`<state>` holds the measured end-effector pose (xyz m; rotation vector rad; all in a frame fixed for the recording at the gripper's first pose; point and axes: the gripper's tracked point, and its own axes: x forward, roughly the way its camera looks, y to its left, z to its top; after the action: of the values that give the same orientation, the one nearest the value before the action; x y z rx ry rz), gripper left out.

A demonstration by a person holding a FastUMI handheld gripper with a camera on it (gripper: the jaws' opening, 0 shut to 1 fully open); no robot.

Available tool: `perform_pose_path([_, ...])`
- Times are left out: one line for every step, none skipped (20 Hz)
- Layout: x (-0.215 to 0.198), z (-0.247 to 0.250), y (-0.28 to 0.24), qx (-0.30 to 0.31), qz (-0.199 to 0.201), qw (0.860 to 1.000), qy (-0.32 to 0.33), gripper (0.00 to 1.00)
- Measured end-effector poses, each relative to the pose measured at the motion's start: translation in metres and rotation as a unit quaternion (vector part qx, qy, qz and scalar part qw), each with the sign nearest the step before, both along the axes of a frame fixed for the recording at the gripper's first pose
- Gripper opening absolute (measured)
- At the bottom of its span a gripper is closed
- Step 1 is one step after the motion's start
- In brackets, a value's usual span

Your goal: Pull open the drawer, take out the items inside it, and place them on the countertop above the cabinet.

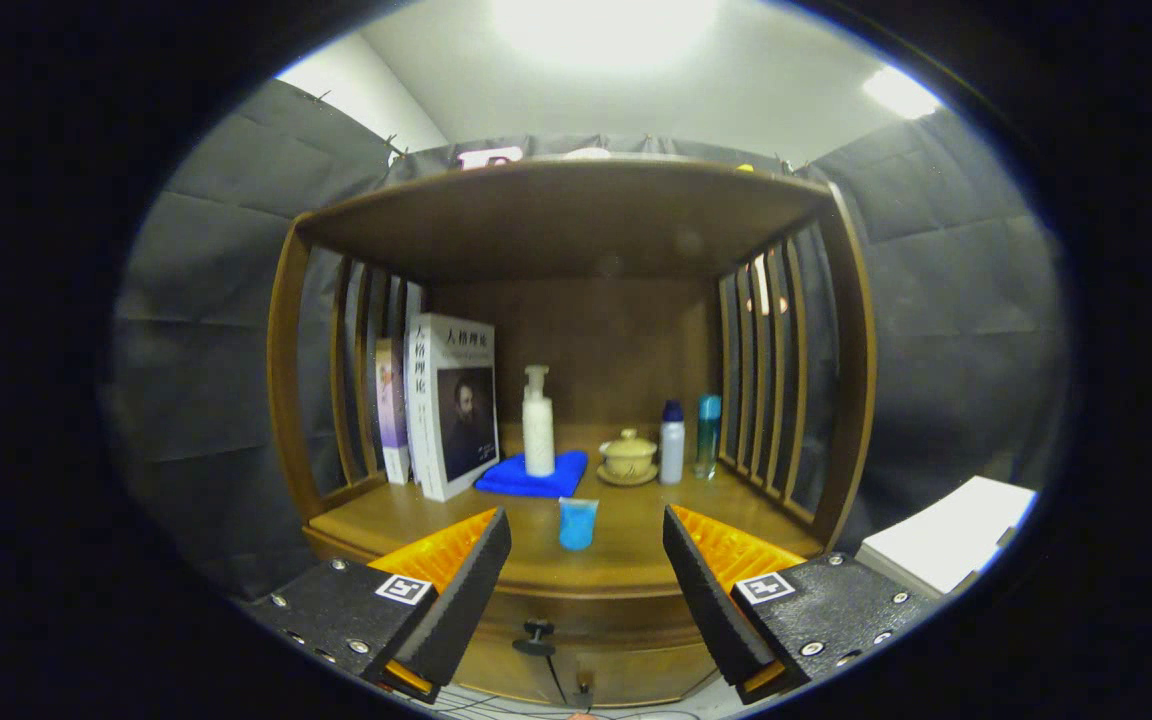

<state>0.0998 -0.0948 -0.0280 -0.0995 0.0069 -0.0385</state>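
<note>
I am holding my claw (586, 580) wide open with nothing between its fingers, facing the wooden cabinet (841, 400) from the front. The drawer (626, 655) is sitting below the cabinet's table (626, 545), and as far as I can judge it is shut; its small dark knob (537, 634) is showing low between my fingers, a little nearer the left one. So I am taking the first step to be the pull, not yet begun.

To do it well, I am thinking I should drop the claw so the knob sits squarely between the fingers, close on its stem behind the head, and draw straight back toward myself without lifting or twisting, so the drawer does not bind. Some cables are lying on the floor under the cabinet, so I am minding not to go too low.

What is inside the drawer I cannot tell. On the table, a small blue cup (577, 523) is standing near the front edge, just ahead of my fingers; whether anything is in it I cannot tell. Farther back, a white pump bottle (538, 425) is standing on a folded blue cloth (533, 474), with a lidded tea bowl (628, 457) on its saucer, a white bottle (672, 443) and a teal bottle (708, 435) to the right, all capped. Books (456, 405) are leaning at the left. I am judging the free front stretch best for setting things down.
</note>
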Motion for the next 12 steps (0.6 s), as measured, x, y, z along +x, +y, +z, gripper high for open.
perform_pose_path([-0.002, 0.014, 0.001, -0.006, -0.002, 1.0, -0.001, 0.95])
perform_pose_path([-0.002, 0.027, 0.005, -0.011, 0.003, 1.0, -0.004, 0.95])
perform_pose_path([-0.004, 0.039, 0.01, -0.013, 0.007, 1.0, -0.009, 0.95])
perform_pose_path([-0.006, 0.047, 0.013, -0.014, 0.009, 1.0, -0.012, 0.95])
perform_pose_path([-0.008, 0.054, 0.017, -0.013, 0.01, 1.0, -0.015, 0.95])
perform_pose_path([-0.011, 0.058, 0.02, -0.01, 0.011, 1.0, -0.016, 0.95])
perform_pose_path([-0.015, 0.061, 0.024, -0.007, 0.012, 1.0, -0.02, 0.95])
perform_pose_path([-0.019, 0.063, 0.025, -0.004, 0.01, 1.0, -0.025, 0.95])
perform_pose_path([-0.022, 0.063, 0.024, -0.001, 0.003, 1.0, -0.031, 0.95])
perform_pose_path([-0.025, 0.062, 0.023, 0.004, -0.002, 1.0, -0.03, 0.95])
perform_pose_path([-0.025, 0.06, 0.028, 0.007, 0.004, 1.0, -0.028, 0.95])
perform_pose_path([-0.022, 0.059, 0.033, 0.009, 0.012, 1.0, -0.026, 0.95])
